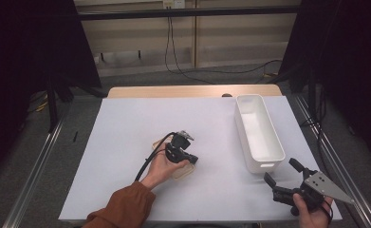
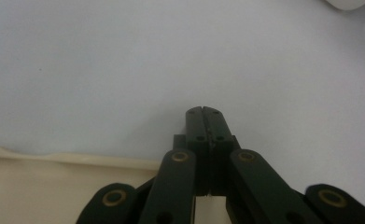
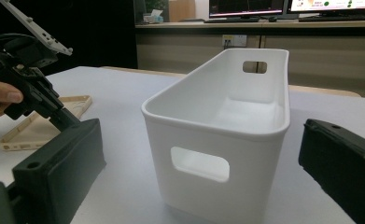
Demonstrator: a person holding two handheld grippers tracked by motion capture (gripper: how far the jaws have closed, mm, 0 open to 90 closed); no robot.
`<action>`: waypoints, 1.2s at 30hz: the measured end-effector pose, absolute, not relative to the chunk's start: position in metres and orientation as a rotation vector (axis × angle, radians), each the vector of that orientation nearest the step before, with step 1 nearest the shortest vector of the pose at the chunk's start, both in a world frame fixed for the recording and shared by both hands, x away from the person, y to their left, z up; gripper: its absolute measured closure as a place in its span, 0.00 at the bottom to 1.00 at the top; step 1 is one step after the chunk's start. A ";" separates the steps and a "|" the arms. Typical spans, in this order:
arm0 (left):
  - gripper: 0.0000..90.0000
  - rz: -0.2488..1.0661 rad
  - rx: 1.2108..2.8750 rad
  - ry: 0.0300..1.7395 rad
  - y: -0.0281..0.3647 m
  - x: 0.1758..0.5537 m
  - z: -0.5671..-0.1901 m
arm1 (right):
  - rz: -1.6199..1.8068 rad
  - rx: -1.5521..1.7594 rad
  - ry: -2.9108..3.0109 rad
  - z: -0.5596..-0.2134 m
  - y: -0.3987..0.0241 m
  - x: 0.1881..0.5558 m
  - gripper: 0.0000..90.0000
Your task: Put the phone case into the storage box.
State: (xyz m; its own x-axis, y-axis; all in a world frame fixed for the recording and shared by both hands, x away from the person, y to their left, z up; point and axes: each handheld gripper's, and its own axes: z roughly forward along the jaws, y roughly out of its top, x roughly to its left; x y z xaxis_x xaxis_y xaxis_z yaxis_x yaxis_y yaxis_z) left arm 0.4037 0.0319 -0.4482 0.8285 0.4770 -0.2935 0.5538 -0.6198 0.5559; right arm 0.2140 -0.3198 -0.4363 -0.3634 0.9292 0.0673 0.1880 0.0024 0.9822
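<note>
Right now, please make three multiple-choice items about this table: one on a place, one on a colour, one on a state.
1. Where does the white bin stand?
A. toward the right of the white mat
B. at the mat's left edge
C. on the floor

2. What colour is the flat case under the left gripper?
A. red
B. cream
C. blue

3. How do the right gripper fingers stand?
A. pressed together
B. shut on the bin
C. apart, with nothing between them

Key: 1 A, the high view shows it on the mat's right part. 2 B, the right gripper view shows it pale cream. 3 C, both fingers stand wide, short of the bin.
</note>
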 end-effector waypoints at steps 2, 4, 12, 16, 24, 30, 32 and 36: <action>1.00 -0.150 2.349 0.747 0.034 0.402 -0.448 | 1.418 1.176 1.612 -0.436 -0.320 0.214 0.00; 1.00 -0.150 2.353 0.755 0.034 0.401 -0.448 | 1.418 1.176 1.613 -0.436 -0.320 0.214 0.00; 1.00 -0.135 2.368 0.746 0.037 0.396 -0.447 | 1.417 1.174 1.613 -0.436 -0.320 0.214 0.00; 1.00 -0.141 2.373 0.750 0.040 0.394 -0.446 | 1.416 1.173 1.615 -0.436 -0.320 0.214 0.00; 1.00 -0.157 2.367 0.753 0.048 0.389 -0.446 | 1.415 1.171 1.618 -0.436 -0.319 0.214 0.00; 1.00 -0.168 2.354 0.761 0.052 0.384 -0.446 | 1.415 1.171 1.618 -0.436 -0.319 0.214 0.00; 1.00 -0.150 2.349 0.754 0.052 0.382 -0.447 | 1.417 1.172 1.617 -0.437 -0.319 0.214 0.00; 1.00 -0.173 2.347 0.757 0.055 0.379 -0.447 | 1.418 1.173 1.617 -0.437 -0.319 0.214 0.00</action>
